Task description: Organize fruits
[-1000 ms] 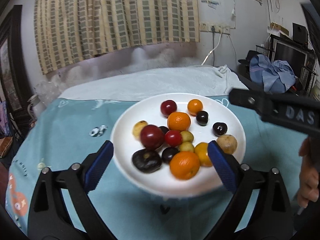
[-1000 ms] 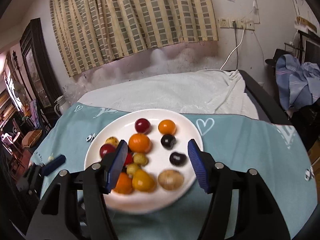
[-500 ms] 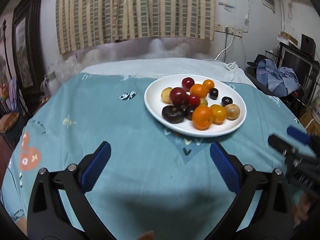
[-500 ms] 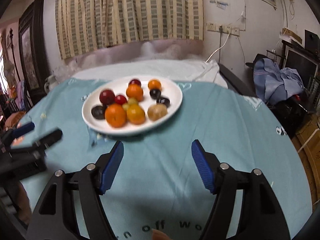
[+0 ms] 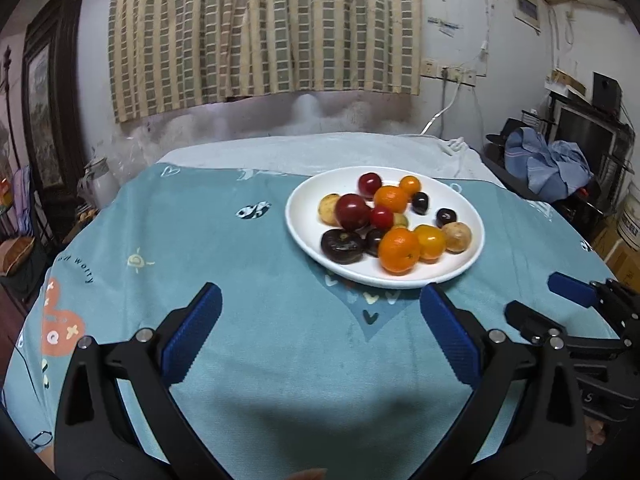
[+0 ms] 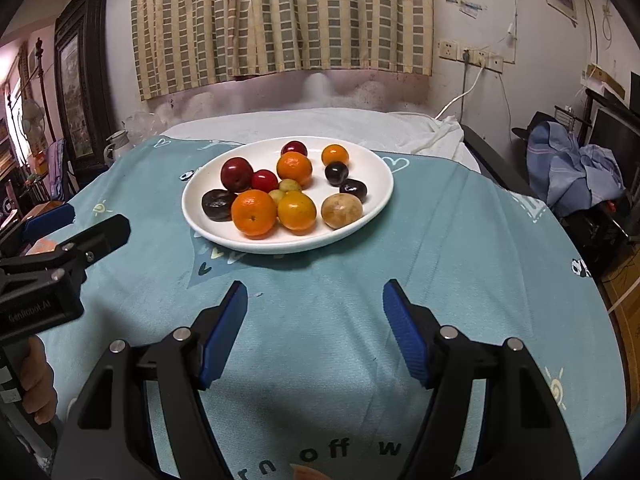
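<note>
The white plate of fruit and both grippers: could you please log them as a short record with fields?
surface: teal patterned cloth
container: white plate, standing on the cloth
contents: oranges, red plums, dark plums, small yellow-green fruits and one tan fruit, all on the plate
nearest fruit: large orange, by the plate's near rim
left gripper: open, holding nothing, short of the plate
right gripper: open, holding nothing, short of the plate

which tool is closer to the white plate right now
Roughly level, perhaps left. The left tool sits just short of the white plate, plate ahead to its right. The right tool is also short of it, plate ahead to its left.
</note>
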The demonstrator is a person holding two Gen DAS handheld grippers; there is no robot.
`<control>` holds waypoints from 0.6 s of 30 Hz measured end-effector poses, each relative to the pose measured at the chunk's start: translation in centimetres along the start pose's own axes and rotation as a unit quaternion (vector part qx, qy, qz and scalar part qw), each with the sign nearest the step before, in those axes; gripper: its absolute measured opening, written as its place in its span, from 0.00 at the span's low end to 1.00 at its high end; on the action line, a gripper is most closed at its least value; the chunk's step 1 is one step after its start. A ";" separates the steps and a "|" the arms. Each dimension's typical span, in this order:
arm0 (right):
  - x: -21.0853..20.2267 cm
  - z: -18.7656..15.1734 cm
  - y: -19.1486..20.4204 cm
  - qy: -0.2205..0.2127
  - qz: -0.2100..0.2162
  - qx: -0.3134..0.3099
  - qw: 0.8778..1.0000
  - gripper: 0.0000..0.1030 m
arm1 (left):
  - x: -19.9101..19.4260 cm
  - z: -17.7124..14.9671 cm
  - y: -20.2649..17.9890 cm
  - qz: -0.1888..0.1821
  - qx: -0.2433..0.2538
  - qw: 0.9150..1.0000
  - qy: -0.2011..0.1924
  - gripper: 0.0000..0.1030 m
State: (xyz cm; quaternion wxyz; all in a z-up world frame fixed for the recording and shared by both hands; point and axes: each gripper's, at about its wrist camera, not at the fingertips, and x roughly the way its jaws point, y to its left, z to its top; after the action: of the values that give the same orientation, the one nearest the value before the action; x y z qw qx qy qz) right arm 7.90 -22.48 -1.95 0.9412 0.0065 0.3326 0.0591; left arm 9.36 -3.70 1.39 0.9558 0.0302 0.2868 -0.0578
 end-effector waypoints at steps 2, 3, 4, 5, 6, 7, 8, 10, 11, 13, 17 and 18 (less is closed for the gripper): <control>0.0 -0.1 0.1 -0.001 0.000 -0.002 1.000 0.68 | -0.1 -0.1 -0.3 0.006 0.006 1.000 -0.003 0.98; 0.0 -0.1 0.2 0.000 -0.001 -0.004 1.000 0.68 | -0.2 -0.1 -0.4 0.008 0.006 1.000 -0.006 0.98; 0.0 0.0 0.2 0.000 -0.002 -0.004 1.000 0.68 | -0.3 -0.1 -0.4 0.011 0.005 1.000 -0.008 0.98; 0.1 -0.1 0.3 0.001 -0.002 -0.004 1.000 0.68 | -0.4 -0.2 -0.4 0.014 0.003 1.000 -0.011 0.98; 0.2 -0.1 0.3 0.002 -0.002 -0.004 1.000 0.68 | -0.6 -0.3 -0.4 0.025 0.003 1.000 -0.016 0.98; 0.2 -0.1 0.3 0.003 -0.002 -0.005 1.000 0.68 | -0.7 -0.3 -0.4 0.033 0.004 0.999 -0.019 0.98; 0.3 -0.1 0.3 0.004 -0.002 -0.005 1.000 0.68 | -0.8 -0.3 -0.5 0.041 0.007 0.999 -0.023 0.98; 0.2 -0.1 0.3 0.002 -0.001 -0.006 1.000 0.68 | -0.7 -0.3 -0.6 0.041 0.009 0.999 -0.021 0.98; 0.2 -0.1 0.3 0.002 -0.002 -0.006 1.000 0.68 | -0.6 -0.3 -0.5 0.038 0.008 0.999 -0.020 0.98; 0.2 -0.1 0.2 0.000 -0.003 -0.003 1.000 0.68 | -0.5 -0.2 -0.5 0.038 0.013 0.999 -0.015 0.98; 0.2 -0.1 -0.3 0.003 0.004 0.011 1.000 0.68 | -0.1 -0.2 -0.4 0.032 0.013 0.999 -0.003 0.98; 0.2 -0.1 -0.4 0.004 0.007 0.014 1.000 0.68 | 0.0 -0.2 -0.4 0.032 0.013 0.999 -0.001 0.98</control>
State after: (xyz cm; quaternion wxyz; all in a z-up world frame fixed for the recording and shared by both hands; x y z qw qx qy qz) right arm 8.04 -22.81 -2.21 0.9393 0.0219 0.3368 0.0608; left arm 9.14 -4.08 1.20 0.9568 0.0522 0.2843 -0.0306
